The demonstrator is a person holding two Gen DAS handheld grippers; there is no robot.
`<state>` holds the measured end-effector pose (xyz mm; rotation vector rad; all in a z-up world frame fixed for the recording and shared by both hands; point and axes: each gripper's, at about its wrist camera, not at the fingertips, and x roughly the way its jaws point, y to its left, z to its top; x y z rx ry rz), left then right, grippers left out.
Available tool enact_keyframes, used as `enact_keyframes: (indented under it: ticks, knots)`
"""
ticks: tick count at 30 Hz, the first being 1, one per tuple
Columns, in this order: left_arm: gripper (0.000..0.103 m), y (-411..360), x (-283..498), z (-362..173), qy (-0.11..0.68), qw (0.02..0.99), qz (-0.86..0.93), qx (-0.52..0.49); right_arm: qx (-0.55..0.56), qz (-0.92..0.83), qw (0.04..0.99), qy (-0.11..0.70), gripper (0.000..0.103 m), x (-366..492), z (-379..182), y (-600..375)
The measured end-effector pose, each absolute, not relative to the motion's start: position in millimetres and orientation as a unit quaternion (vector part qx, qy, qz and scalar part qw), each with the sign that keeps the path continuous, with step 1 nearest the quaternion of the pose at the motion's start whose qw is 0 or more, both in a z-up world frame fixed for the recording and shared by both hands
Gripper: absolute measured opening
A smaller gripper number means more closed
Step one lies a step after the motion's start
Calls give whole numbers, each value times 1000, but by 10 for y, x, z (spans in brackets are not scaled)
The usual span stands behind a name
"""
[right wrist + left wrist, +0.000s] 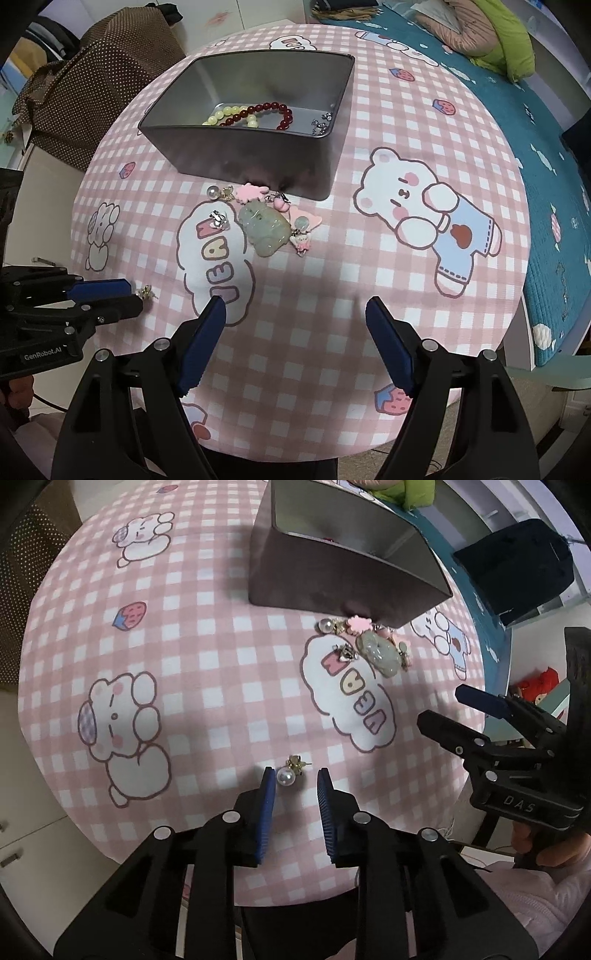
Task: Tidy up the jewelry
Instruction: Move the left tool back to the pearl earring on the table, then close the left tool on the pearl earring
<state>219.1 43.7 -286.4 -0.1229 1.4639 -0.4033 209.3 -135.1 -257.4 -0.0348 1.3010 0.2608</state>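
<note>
A pearl earring [286, 776] with a gold stud lies on the pink checked tablecloth between the blue pads of my left gripper [295, 779]. It sits close to the left pad, with a clear gap to the right pad. The jaws are narrowly open and do not pinch it. My right gripper [295, 314] hovers wide open over bare cloth, holding nothing. A pile of jewelry lies in front of the grey metal tin [251, 162]: a green jade pendant [264, 229], another pearl earring [212, 192], a pink flower charm [249, 192] and a silver earring [218, 219].
Inside the tin lie a red bead bracelet [275, 110], a pale yellow bead bracelet [229, 112] and small silver pieces [321, 123]. A teal bed [535, 155] borders the table on the right. A brown dotted cloth [96, 77] lies beyond the left edge.
</note>
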Motion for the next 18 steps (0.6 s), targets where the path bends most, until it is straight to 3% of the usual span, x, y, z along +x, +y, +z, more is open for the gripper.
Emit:
enact_keyframes:
  ticks: [18]
  knots:
    - [17, 568, 2249, -2845, 651, 734, -174, -84, -31, 146, 798, 584, 75, 2141, -2497, -1246]
